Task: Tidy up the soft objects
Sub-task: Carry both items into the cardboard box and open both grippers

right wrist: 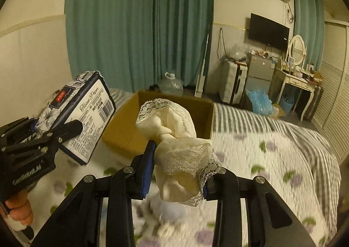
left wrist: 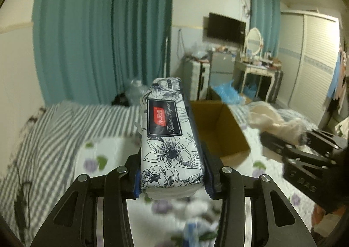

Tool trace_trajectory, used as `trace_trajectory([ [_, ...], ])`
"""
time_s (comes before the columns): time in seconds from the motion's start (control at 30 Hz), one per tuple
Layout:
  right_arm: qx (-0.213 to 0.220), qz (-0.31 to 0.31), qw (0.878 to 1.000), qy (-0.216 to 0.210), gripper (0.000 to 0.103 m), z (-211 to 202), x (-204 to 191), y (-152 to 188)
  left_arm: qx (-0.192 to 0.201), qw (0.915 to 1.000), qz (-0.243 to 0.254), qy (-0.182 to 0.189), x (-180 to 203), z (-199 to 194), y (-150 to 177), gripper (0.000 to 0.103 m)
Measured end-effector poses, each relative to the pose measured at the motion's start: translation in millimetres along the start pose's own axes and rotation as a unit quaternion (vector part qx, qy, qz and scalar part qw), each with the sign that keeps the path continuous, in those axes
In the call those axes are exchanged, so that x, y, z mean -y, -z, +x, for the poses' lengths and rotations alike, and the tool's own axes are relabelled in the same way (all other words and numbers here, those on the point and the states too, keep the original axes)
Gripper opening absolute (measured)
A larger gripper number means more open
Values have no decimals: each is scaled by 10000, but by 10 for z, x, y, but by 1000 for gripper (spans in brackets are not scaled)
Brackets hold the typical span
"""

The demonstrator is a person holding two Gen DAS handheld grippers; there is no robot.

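The left gripper (left wrist: 172, 172) pinches a floral tissue pack (left wrist: 169, 135) labelled "Tissue Paper". The right gripper (right wrist: 176, 172) clamps a knotted cream lace cloth (right wrist: 174, 140) near an open cardboard box (right wrist: 128, 122).

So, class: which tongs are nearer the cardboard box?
Hard to call, perhaps the right. The right tongs hold the lace cloth before the cardboard box; the left tongs are beside it.

My tissue pack (left wrist: 169, 135) hides the cardboard box's (left wrist: 220, 129) near-left wall. The quilt (left wrist: 189, 210) beneath my jaws is blurred. Dresser (right wrist: 298, 77) items are too small to identify.
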State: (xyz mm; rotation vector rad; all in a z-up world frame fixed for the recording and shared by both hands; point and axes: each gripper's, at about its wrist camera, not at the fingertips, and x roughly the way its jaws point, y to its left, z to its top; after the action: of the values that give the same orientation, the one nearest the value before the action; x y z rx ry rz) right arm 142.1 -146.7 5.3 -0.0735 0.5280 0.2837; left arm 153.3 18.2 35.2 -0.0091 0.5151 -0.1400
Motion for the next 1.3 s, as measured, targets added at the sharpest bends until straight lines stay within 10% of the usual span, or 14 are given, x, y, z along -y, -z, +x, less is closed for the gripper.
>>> trace_trajectory([
  [0.47,-336,310,9985,-304,37,1455,551,-479,-590,9980,210,85,132,1349,-241,47],
  [0.53,-388,349,9982,-291,65,1574,601,-421,-620,9975,335,4,156,1470,-191,46],
  [0.67,-259,493,9980,-309,80,1631,693,-356,-605,9968,525,-24,155,1563,-134,57],
  [1.17,416,271,9985,240,90,119,611,-690,390,9980,493,-48,93,123,-591,63],
  [1.3,705,138,9968,336,97,-473,466,-755,731,9966,351,-126,33,-444,-606,86],
])
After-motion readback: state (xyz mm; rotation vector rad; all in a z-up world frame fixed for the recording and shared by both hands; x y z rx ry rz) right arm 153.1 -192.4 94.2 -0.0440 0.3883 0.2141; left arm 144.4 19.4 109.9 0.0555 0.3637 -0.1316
